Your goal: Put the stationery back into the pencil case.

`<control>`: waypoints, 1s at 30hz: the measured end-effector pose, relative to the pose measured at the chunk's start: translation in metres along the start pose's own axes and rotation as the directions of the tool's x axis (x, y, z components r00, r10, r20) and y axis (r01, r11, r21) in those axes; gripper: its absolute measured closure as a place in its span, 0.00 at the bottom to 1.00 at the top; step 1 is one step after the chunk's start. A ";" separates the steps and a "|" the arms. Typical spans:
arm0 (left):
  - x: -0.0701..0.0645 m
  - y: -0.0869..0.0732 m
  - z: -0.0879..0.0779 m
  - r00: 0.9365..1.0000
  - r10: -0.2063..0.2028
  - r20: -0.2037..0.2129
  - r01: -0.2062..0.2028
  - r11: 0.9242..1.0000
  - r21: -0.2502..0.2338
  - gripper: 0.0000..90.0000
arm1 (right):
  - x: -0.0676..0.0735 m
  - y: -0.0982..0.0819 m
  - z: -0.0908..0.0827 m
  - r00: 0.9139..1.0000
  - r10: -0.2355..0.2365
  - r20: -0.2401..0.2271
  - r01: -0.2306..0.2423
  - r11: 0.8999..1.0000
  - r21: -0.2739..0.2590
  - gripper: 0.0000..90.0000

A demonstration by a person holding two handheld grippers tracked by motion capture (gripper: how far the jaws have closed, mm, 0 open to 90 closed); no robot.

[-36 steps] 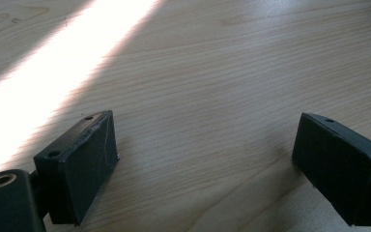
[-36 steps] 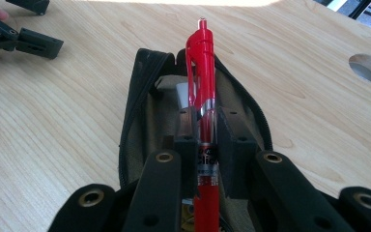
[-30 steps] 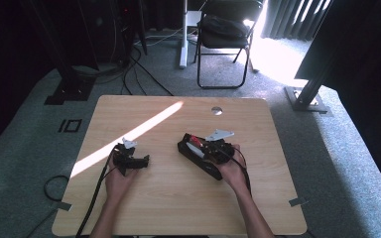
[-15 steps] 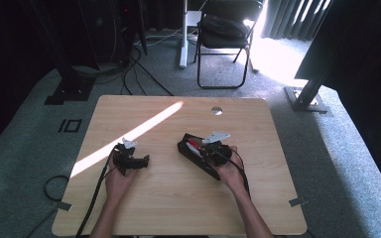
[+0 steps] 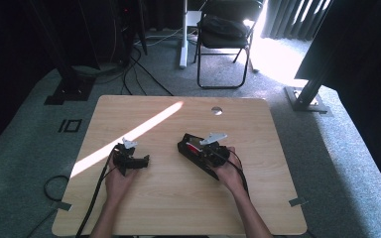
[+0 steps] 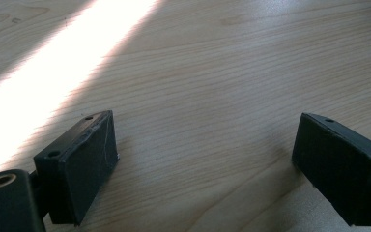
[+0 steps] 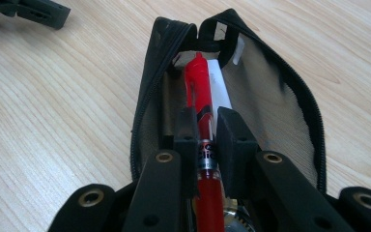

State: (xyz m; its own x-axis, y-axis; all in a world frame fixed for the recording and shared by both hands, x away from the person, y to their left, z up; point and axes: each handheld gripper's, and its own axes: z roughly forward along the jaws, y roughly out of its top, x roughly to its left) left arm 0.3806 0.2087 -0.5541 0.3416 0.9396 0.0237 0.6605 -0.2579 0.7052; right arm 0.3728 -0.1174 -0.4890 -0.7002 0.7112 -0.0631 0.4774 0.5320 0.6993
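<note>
Right gripper view: red pen (image 7: 204,121) lies inside black zip pouch (image 7: 280,82).

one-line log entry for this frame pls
right gripper: shut on red pen, over open black pouch | left gripper: open, holding nothing, on table

Your right claw (image 7: 206,145): black, clamped on a red pen (image 7: 204,96) with a black band. Pouch (image 7: 270,92): black mesh, black zip, a white slip inside. Your left claw (image 6: 207,164): black. Worktop (image 5: 178,198): pale wood grain, one bright sun stripe.
</note>
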 end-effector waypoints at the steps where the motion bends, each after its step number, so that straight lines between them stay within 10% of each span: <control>1: 0.000 0.000 0.000 1.000 0.000 0.000 0.000 1.000 0.000 0.10 | 0.000 0.000 0.001 1.000 -0.005 -0.002 0.005 1.000 0.002 0.89; 30: 0.000 0.000 0.000 1.000 0.000 0.000 0.000 1.000 0.000 0.10 | -0.004 0.008 0.014 0.998 -0.003 -0.064 0.006 0.999 0.038 0.86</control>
State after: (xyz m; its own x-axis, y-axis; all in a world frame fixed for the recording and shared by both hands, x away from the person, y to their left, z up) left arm 0.3806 0.2087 -0.5541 0.3415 0.9396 0.0236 0.6604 -0.2578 0.7052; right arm 0.3873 -0.1092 -0.4932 -0.7341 0.6787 -0.0196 0.4934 0.5530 0.6714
